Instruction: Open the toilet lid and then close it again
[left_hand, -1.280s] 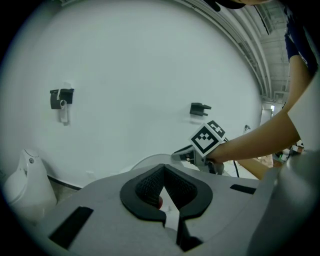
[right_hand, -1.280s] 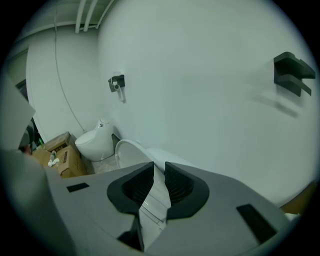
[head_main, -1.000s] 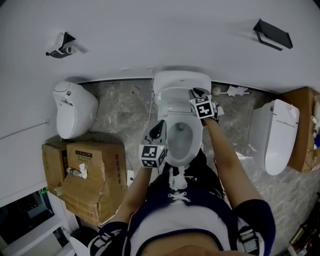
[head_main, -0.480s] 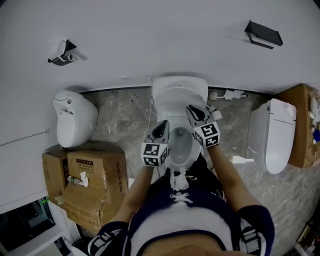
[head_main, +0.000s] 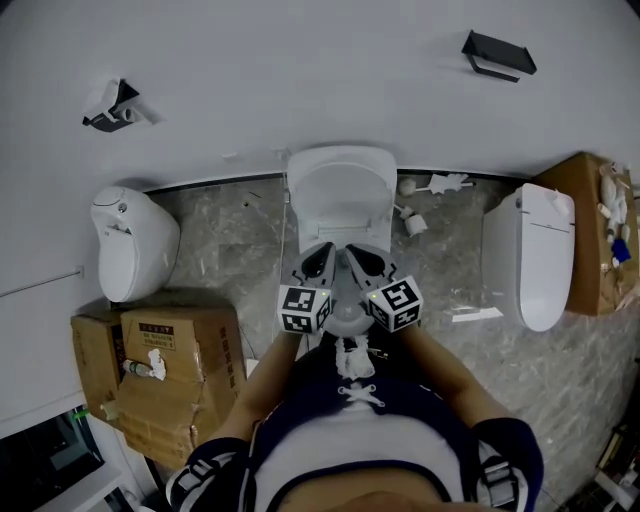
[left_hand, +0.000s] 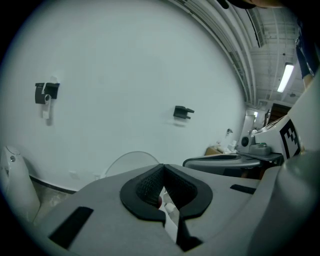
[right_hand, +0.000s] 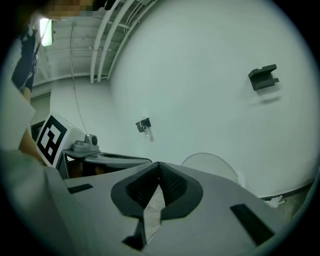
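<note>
White, glossy and rounded, the toilet lid stands raised against the wall, at the far edge of the grey stone floor. Just in front of it the left gripper and right gripper hang side by side, smooth grey shells with black ribbed pads. Both are closed on nothing, and the right one's jaws have just been closing. Each bears a cube of black-and-white squares. The label on the brown cardboard boxes is too small to read. Only the gripper views show ceiling pipes and a strip light
</note>
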